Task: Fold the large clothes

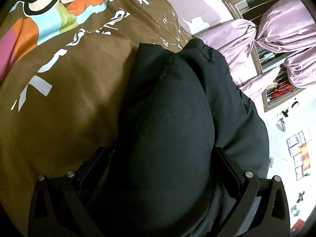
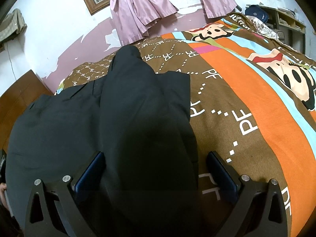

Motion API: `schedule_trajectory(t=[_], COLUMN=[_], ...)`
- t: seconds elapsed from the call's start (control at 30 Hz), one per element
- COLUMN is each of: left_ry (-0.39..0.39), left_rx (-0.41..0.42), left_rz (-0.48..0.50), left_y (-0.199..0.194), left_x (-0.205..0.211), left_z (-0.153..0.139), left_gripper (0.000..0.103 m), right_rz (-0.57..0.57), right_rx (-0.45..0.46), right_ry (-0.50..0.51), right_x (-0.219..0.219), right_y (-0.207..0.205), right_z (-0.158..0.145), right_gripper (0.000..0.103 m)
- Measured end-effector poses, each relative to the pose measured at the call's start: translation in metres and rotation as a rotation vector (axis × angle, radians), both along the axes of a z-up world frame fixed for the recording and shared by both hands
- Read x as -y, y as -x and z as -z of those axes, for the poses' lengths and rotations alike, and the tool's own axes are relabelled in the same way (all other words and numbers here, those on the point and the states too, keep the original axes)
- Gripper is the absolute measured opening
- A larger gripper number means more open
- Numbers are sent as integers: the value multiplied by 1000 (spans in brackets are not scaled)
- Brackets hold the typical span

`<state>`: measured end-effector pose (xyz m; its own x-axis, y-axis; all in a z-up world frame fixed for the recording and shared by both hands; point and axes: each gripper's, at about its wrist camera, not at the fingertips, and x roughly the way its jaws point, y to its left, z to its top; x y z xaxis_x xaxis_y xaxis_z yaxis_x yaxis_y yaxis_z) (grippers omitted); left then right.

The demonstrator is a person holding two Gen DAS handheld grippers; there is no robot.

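Both tongs spread astride dark trousers lying lengthwise toward the curtained wall.

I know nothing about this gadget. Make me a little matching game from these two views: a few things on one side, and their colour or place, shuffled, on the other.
Things:
1. garment
2. curtain
3. bedspread
4. right gripper

Descriptions:
A. lilac, knotted, hanging at the window
B. brown with orange and blue stripes and cartoon faces
C. black, lying on the bed
D. fingers wide apart, either side of black cloth

Pairs: 1-C, 2-A, 3-B, 4-D
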<state>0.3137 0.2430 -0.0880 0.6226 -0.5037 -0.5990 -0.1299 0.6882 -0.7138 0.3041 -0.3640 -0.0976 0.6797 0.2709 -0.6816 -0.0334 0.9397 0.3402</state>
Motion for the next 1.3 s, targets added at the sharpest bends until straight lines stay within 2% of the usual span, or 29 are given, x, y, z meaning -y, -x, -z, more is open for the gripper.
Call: schedule_trajectory(t=[0.23,0.27,0.33,0.37,0.43,0.47,0.53,0.6,0.67,0.7,0.83,0.9,0.97,1.07,1.13,1.23,1.3], left_ry=[57,62,62,55,36,32,24,1,-33,-65,-211,-251,-241,-172,-157,-172,-163], left_rx=[1,1,-3,-1,-2,4,22,29,29,29,39,51,71,120,146,190,218], left_rz=[4,5,6,2,-2,0,7,11,16,18,2,-14,-24,-14,8,43,62], left_y=[-4,-4,-4,-3,-2,-1,0,2,2,2,6,8,11,19,21,23,24], left_x=[-5,-5,-5,-5,-3,-2,2,6,13,18,46,57,64,77,89,117,132], left_z=[2,2,1,-1,-5,-8,-15,-20,-25,-31,-54,-67,-77,-97,-108,-123,-125], left_gripper=[102,102,102,101,97,88,79,71,58,55,35,27,22,20,20,20,20], right_rz=[11,20,29,37,58,64,66,60,54,49,13,-2,-6,6,24,58,89], right_rx=[-120,-126,-122,-120,-128,-135,-146,-150,-133,-124,-47,7,52,113,153,177,162], right_ry=[-9,-1,-11,-29,-46,-53,-65,-74,-42,-14,15,26,38,60,102,113,110], right_x=[-3,-4,-10,-12,-15,-17,-17,-17,-22,-27,-42,-46,-45,-37,-29,-7,9], right_y=[-10,-9,-5,-2,1,1,2,2,2,1,3,6,11,19,26,33,34], right_z=[-7,-8,-10,-12,-14,-15,-18,-24,-33,-39,-69,-88,-105,-131,-145,-153,-146], right_gripper=[103,100,84,72,61,54,46,33,23,18,12,11,10,10,10,10,10])
